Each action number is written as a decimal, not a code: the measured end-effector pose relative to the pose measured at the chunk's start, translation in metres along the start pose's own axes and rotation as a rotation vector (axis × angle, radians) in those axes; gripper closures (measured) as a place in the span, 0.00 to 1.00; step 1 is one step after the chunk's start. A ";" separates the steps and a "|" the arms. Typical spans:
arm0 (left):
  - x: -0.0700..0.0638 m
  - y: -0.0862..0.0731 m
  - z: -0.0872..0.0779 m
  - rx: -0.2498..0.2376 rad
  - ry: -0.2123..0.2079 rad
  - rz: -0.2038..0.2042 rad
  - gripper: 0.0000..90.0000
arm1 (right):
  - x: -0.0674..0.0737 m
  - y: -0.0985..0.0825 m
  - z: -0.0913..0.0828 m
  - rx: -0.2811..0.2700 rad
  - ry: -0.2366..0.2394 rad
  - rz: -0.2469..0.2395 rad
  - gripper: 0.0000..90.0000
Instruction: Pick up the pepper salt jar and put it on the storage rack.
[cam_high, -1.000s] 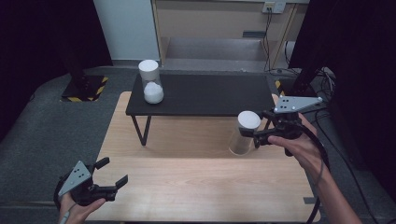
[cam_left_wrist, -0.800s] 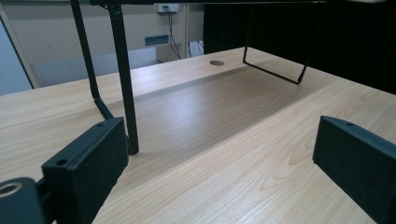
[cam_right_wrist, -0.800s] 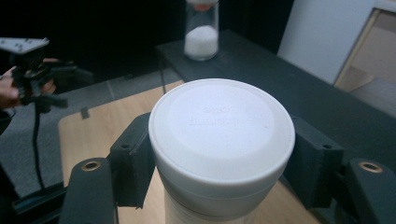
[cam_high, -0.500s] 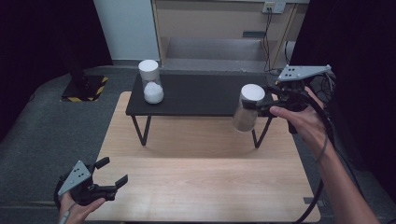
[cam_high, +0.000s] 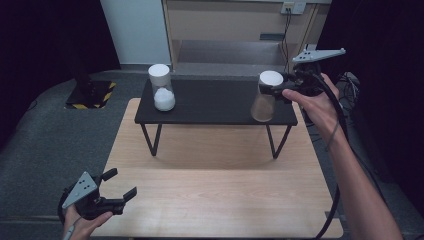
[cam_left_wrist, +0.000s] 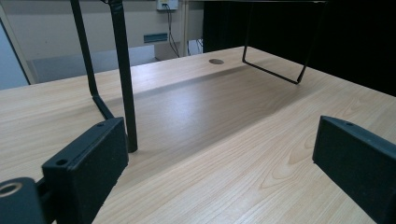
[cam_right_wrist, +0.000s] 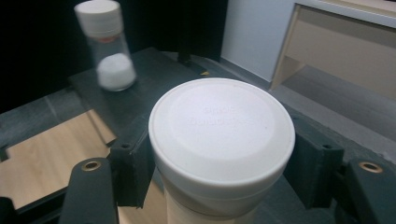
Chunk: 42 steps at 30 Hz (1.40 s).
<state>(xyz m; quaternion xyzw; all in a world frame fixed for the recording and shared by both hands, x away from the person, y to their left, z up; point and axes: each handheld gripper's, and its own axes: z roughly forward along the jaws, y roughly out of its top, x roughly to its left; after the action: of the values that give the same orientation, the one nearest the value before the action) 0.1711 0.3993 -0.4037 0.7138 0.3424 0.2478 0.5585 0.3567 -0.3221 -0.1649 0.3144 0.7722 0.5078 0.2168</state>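
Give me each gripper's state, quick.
Left gripper: open, nothing between its jaws, low over the wooden table.
Right gripper: shut on a white-lidded jar, held above the black shelf.

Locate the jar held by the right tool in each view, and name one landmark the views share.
High view: held jar upper right, over the black shelf's right end.
Left gripper view: not in it.
Right gripper view: held jar centre, between the jaws.
Shared landmark: second jar with white contents, on the shelf.
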 end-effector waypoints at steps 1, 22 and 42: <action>0.000 0.000 0.000 -0.001 0.000 -0.001 0.03 | -0.002 0.001 0.003 0.001 -0.011 0.007 0.38; 0.002 0.000 0.001 -0.001 -0.005 -0.003 0.03 | -0.021 0.002 0.045 0.041 -0.124 0.079 0.38; 0.001 0.000 -0.001 -0.008 -0.007 0.002 0.03 | -0.028 -0.026 0.028 -0.163 -0.114 0.130 0.09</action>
<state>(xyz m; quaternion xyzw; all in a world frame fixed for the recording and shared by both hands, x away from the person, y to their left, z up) 0.1716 0.4008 -0.4035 0.7127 0.3385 0.2474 0.5624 0.3880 -0.3318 -0.1997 0.3735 0.6928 0.5632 0.2515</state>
